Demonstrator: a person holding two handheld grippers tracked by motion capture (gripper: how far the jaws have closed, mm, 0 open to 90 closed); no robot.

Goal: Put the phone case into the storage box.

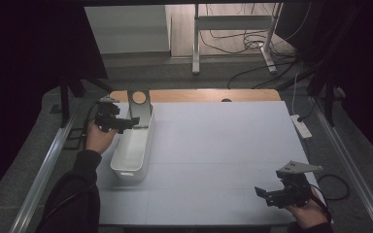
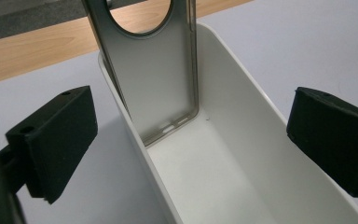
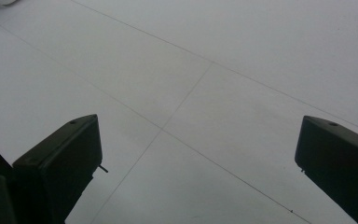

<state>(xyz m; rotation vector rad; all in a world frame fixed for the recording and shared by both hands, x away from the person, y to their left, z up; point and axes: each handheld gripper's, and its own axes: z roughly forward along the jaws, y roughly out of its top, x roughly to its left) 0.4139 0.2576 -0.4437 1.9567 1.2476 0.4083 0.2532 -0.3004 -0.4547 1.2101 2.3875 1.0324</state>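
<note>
A white bin (image 1: 132,148), long and narrow, is seen on the left part of the white table (image 1: 213,160); it serves as the landmark here. A grey metal plate (image 1: 140,108) with a round hole near its top stands nearly upright inside the bin at its far end, leaned against the end wall, its lower edge resting on the bin floor. In the left gripper view the plate (image 2: 161,74) is seen in the bin (image 2: 242,154), with a slotted lower rim.

The left gripper (image 1: 126,124) is held at the bin's far left rim, just beside the plate. Its jaws are spread wide, one to each side of the bin in the gripper's own view, and nothing is pressed between them; the plate is not touched by either pad.

The right gripper (image 1: 264,194) is held well apart from the bin, over the near right part of the table, in the person's right hand (image 1: 307,213). Its jaws are likewise spread wide, with bare table surface (image 3: 191,93) between them.

A white power strip (image 1: 301,125) lies beyond the table's right edge, far from the bin.
</note>
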